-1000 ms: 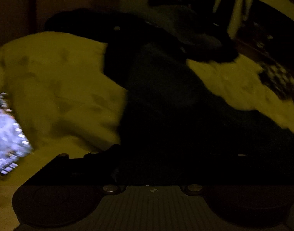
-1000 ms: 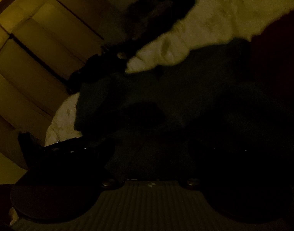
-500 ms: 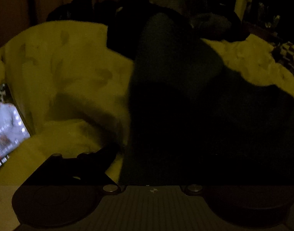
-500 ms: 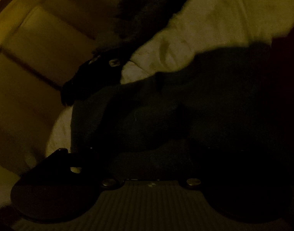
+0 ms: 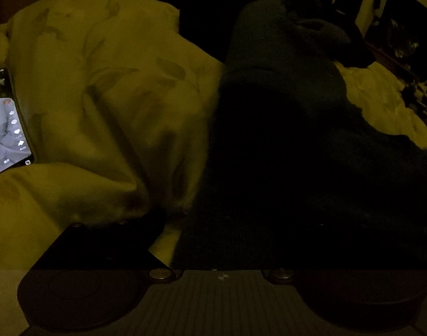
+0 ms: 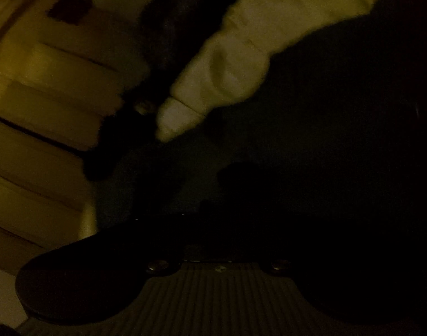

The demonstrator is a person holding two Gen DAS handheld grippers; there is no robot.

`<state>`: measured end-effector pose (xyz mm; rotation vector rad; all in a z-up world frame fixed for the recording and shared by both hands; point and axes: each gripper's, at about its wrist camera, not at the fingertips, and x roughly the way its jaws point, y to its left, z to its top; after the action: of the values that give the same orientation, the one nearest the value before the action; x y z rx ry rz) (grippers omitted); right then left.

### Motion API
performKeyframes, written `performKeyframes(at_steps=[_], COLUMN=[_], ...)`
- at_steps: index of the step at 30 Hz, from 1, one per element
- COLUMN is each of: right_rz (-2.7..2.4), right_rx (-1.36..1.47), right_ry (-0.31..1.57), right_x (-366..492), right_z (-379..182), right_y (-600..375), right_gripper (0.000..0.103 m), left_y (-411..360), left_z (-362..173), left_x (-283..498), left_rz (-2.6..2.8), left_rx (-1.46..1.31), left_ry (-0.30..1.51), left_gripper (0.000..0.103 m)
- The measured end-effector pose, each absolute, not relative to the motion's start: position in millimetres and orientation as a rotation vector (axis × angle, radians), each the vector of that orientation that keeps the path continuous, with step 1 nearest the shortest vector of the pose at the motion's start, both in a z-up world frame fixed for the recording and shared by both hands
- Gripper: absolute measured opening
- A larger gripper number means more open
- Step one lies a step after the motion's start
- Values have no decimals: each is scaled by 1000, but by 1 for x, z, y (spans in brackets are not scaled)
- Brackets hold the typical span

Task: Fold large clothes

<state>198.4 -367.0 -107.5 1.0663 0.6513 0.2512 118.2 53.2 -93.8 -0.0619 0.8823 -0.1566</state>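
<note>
Phone screen (image 5: 6, 128) text too blurred to read.

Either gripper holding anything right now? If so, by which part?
Left gripper stands open, holding nothing. Right gripper: jaws have just been closing over the dark garment; too dark to tell whether they pinch it.

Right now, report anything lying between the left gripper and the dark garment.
Nothing visible does. The dark garment lies directly ahead of the left gripper on the pale quilt; the lit phone lies off to the left.
</note>
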Motion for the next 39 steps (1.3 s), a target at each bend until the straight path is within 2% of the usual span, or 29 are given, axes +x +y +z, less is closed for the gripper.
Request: performKeyframes(at_steps=[6, 10, 14, 18, 22, 25, 26, 27, 29, 33, 35, 39], right_rz=[305, 195, 56, -5, -37, -52, -60, -71, -116, -78, 9, 89], right_rx=[1008, 844, 759, 737, 630, 562, 537, 519, 437, 308, 308, 314], right_ry=[470, 493, 641, 693, 704, 688, 672, 659, 604, 528, 550, 620], right_x=[157, 132, 127, 133, 129, 120, 115, 112, 102, 99, 105, 125], right_z=[-46, -19, -45, -81, -71, -61, -55, -52, -37, -20, -22, -39], right_y=[-387, -409, -423, -422, -414, -407, -406, -408, -403, -388, -380, -370], right_gripper=[13, 13, 13, 12, 13, 20, 30, 46, 56, 53, 52, 41], left_y=[50, 49, 48, 50, 52, 53, 54, 52, 41, -2, -23, -56], left_z=[-94, -93, -93, -90, -84, -62, -52, -39, -23, -17, -25, -43], left_x=[119, 119, 118, 119, 117, 105, 101, 94, 88, 104, 124, 161], left_rz=[-156, -154, -150, -150, -143, -114, -123, -143, -201, -307, -340, -299], left_rx=[-54, -48, -42, -48, -53, -56, -65, -69, -27, 93, 81, 159], left_ry=[890, 895, 900, 903, 889, 810, 769, 713, 653, 642, 670, 695], left_gripper=[103, 103, 103, 103, 103, 103, 103, 103, 103, 103, 103, 103])
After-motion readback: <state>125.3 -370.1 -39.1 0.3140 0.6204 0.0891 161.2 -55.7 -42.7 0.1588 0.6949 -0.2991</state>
